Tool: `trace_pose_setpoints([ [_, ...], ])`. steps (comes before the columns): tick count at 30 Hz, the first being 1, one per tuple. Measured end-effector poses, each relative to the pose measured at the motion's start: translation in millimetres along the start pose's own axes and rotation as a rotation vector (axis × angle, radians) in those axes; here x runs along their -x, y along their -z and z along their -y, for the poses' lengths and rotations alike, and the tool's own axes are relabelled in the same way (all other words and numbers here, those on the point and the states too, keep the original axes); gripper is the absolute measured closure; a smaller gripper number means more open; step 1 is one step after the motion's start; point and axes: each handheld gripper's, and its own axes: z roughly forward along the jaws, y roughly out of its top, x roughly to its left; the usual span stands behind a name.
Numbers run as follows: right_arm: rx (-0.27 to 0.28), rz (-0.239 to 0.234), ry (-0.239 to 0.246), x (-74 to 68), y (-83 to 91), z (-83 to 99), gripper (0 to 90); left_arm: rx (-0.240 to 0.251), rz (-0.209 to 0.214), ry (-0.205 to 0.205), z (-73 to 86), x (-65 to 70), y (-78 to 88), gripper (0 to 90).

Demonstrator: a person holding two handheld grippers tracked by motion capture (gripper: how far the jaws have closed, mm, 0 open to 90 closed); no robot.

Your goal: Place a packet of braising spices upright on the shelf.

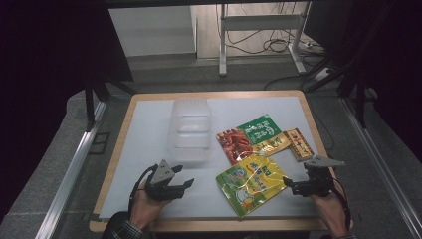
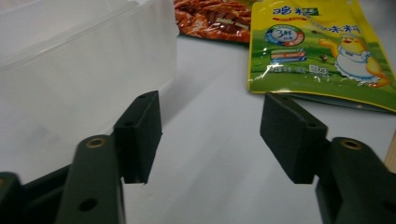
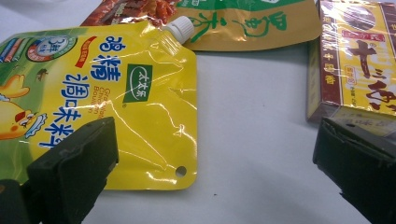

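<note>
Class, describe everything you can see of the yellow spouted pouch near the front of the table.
The yellow spouted pouch is glossy, crinkled plastic film printed with blue characters, green bands and a cartoon chick. A white screw cap sits at one corner, a punched hole at another. It lies flat and askew on the white sheet, its cap end overlapping the red snack bag. Neither tongs touch it.

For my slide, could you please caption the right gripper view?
Open right claw poised over the yellow spouted pouch, boxed seasoning beside it.

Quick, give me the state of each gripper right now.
Left gripper: open, jaws apart with nothing between them, beside the clear container.
Right gripper: open, holding nothing, at the yellow pouch.
</note>
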Motion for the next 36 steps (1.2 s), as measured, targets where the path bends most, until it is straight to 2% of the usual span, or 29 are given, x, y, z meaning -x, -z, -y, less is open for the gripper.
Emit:
trace_pose_setpoints([
  [2, -0.001, -0.002, -0.001, 0.2, -0.1, 0.1, 0.1, 0.004, 0.005, 0.003, -0.5, 0.6, 0.1, 43.5],
  [3, -0.002, -0.002, -0.001, 0.3, -0.3, 0.1, 0.1, 0.005, 0.01, 0.005, -0.9, 1.0, 0.2, 47.6],
  [7, -0.002, -0.002, 0.001, 0.2, -0.3, 0.1, 0.1, 0.009, 0.055, 0.017, -3.7, 3.9, -0.3, 55.2],
  [14, -0.004, -0.001, 0.003, -0.2, -0.7, 0.0, 0.1, -0.003, 0.103, 0.001, -8.7, 11.7, -6.2, 70.0],
  [22, -0.001, -0.003, 0.005, -0.1, -0.5, -0.2, 0.1, -0.021, 0.119, -0.021, -13.7, 21.5, -13.7, 86.4],
  [25, -0.001, -0.003, 0.007, -0.3, -0.7, -0.3, 0.2, -0.025, 0.132, -0.021, -16.1, 24.5, -17.1, 89.6],
  [36, 0.0, -0.006, 0.015, -1.1, -1.1, -0.7, 0.2, -0.047, 0.176, -0.043, -22.3, 38.1, -31.1, 89.8],
])
